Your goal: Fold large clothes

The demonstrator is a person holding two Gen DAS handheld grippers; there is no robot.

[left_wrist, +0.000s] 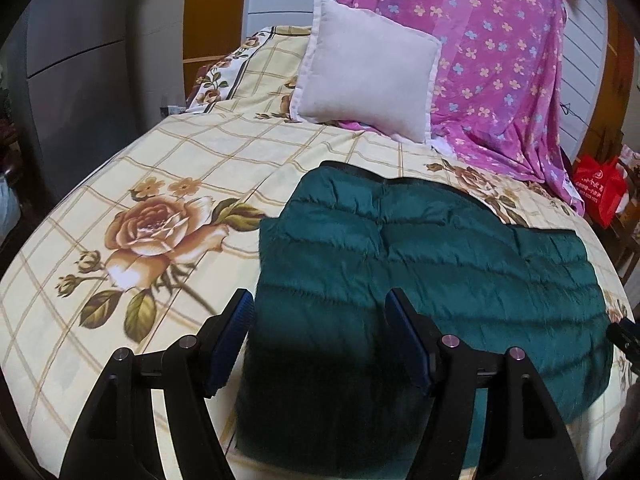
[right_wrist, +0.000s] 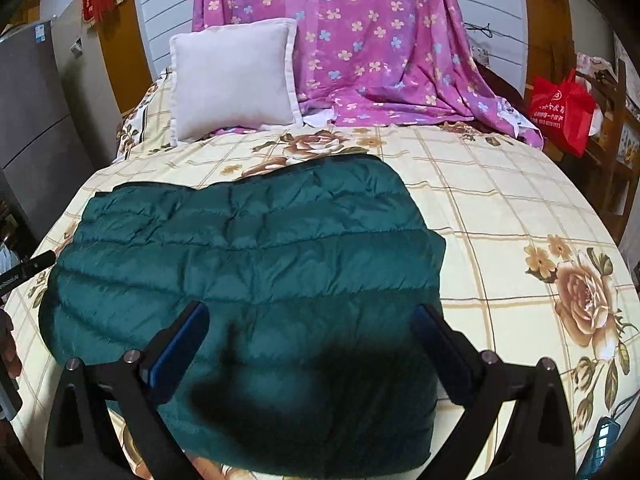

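Note:
A dark green quilted down jacket (left_wrist: 432,280) lies folded flat on the bed, also in the right wrist view (right_wrist: 256,264). My left gripper (left_wrist: 320,304) is open and empty, hovering over the jacket's left near part, its left finger over the bedsheet. My right gripper (right_wrist: 312,316) is open wide and empty, above the jacket's near right part. Both cast dark shadows on the fabric below.
The bed has a cream checked sheet with rose prints (left_wrist: 160,232). A white pillow (left_wrist: 368,72) and a draped purple flowered cloth (left_wrist: 500,60) stand at the head. A red bag (right_wrist: 564,112) hangs right; a grey fridge (right_wrist: 32,128) stands left.

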